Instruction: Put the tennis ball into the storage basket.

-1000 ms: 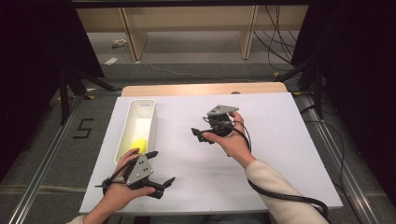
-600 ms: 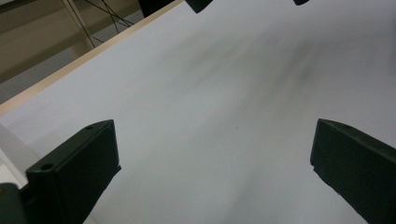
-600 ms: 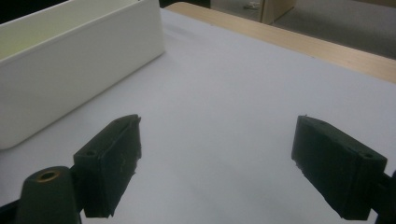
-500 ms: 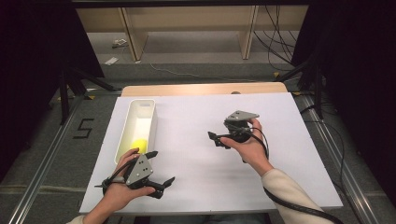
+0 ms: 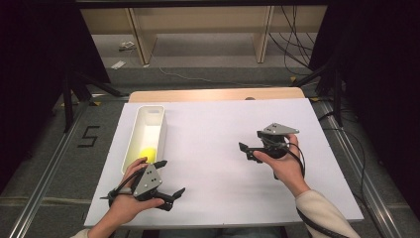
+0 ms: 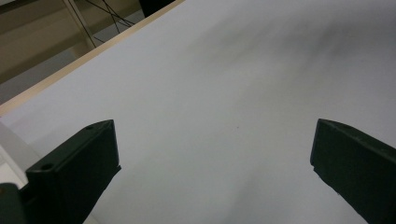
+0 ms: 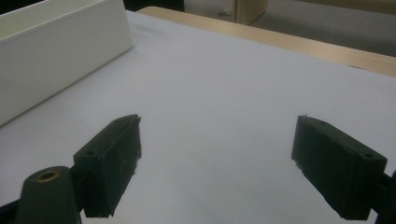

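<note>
Left tool (image 5: 167, 184) rests spread and empty near the front of the white-covered bench (image 5: 223, 148), just beside the long white tray (image 5: 130, 148); right tool (image 5: 246, 150), jaws also spread, hovers empty over bare bench. A small yellow ball (image 5: 147, 154) lies in the tray's near end: likely light, smooth and prone to roll, best pinched across its middle

Lab: black curtains (image 5: 29, 64), floor rails (image 5: 47, 173)

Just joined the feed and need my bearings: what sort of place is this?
Probably a lab recording station: a white-covered wooden table ringed by black curtains, loose black cables on the grey floor, and a taped number five.
</note>
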Demonstrator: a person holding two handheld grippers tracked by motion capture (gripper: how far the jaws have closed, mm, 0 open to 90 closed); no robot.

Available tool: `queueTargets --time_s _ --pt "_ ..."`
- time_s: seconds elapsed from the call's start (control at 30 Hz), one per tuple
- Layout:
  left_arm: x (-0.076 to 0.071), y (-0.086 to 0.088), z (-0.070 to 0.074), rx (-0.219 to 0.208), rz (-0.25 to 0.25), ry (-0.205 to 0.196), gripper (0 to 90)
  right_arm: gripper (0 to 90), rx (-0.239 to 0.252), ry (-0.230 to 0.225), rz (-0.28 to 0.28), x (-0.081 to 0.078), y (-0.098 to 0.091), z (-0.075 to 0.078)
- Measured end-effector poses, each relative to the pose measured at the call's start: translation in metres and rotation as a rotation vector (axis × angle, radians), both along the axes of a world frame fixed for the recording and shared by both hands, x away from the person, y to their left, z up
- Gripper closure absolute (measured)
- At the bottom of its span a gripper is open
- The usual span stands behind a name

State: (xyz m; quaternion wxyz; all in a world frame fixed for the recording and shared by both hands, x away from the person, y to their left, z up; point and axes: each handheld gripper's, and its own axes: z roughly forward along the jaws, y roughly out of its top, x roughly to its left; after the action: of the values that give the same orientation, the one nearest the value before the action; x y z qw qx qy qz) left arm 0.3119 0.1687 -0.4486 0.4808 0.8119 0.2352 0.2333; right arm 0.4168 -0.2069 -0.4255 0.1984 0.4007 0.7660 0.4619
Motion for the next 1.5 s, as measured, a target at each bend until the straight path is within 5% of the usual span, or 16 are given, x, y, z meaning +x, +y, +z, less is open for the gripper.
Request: queueTargets --time_s 0.47,1.5 --pt "0.0 0.0 0.0 0.0 0.002 -0.002 0.6 16.2 0.004 -0.008 -0.024 -0.024 -0.029 -0.002" --pt "0.0 0.0 0.0 -0.002 -0.001 -0.002 0.6 16.1 -0.008 0.0 -0.054 -0.055 -0.062 -0.009"
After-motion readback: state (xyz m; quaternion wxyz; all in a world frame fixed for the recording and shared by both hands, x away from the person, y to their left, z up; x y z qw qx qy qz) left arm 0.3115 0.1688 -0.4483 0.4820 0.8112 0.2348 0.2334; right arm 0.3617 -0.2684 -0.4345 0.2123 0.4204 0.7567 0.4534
